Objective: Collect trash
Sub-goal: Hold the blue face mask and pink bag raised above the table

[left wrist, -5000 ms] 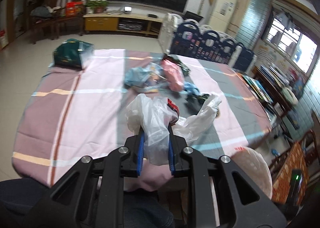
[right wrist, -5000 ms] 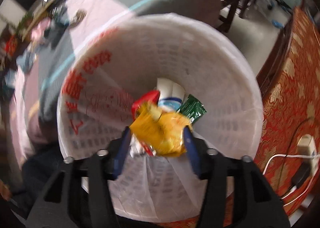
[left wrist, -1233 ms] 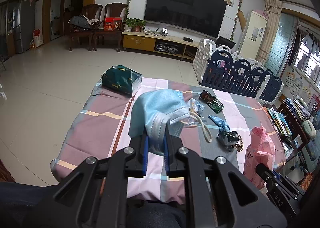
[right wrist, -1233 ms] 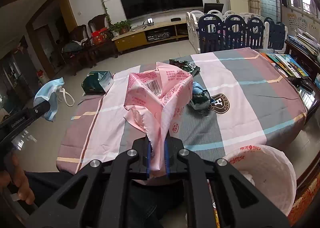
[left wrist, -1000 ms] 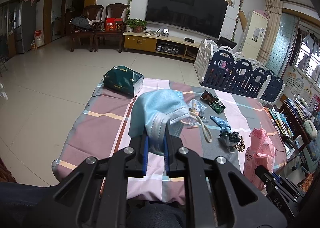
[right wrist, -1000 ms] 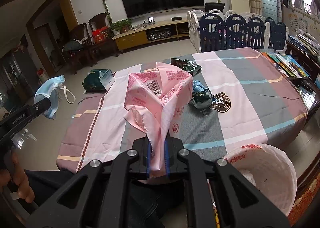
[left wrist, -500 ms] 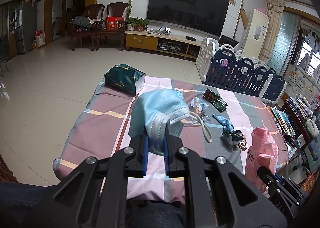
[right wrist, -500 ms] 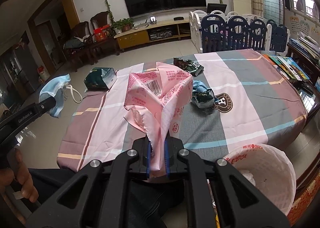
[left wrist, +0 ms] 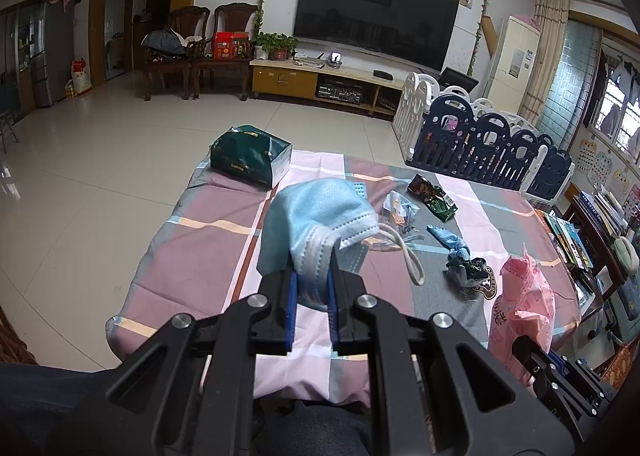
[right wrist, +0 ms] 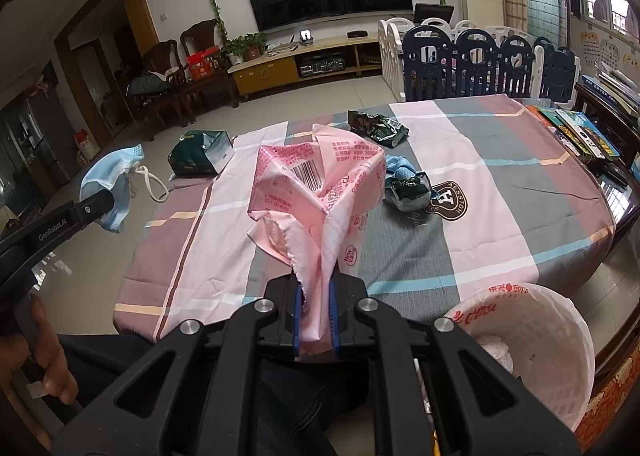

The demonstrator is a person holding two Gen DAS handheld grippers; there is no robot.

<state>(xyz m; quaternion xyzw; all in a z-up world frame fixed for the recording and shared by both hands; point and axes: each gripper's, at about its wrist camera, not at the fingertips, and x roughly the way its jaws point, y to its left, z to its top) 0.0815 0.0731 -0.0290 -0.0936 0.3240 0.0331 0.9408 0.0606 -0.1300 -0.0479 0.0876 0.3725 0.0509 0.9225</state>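
Note:
My left gripper (left wrist: 311, 280) is shut on a light blue face mask (left wrist: 316, 220), whose white ear loop (left wrist: 408, 260) dangles to the right, held above the near edge of the table. My right gripper (right wrist: 314, 296) is shut on a crumpled pink wrapper (right wrist: 320, 192) with a barcode. From the right wrist view the face mask (right wrist: 110, 180) shows at far left; from the left wrist view the pink wrapper (left wrist: 524, 296) shows at right. A white bag-lined trash bin (right wrist: 532, 344) stands on the floor at lower right, beside the table.
On the striped tablecloth (left wrist: 208, 256) lie a dark green box (left wrist: 250, 156), a green snack wrapper (left wrist: 434, 200), a clear wrapper (left wrist: 396, 208) and a blue and dark crumpled scrap (left wrist: 464, 260). Books (right wrist: 576, 132) line the right edge. A playpen fence (left wrist: 488, 148) stands behind.
Five seconds ago the left gripper held a white plastic bag and the right held a yellow wrapper over the bin. Over the last second both hands kept still.

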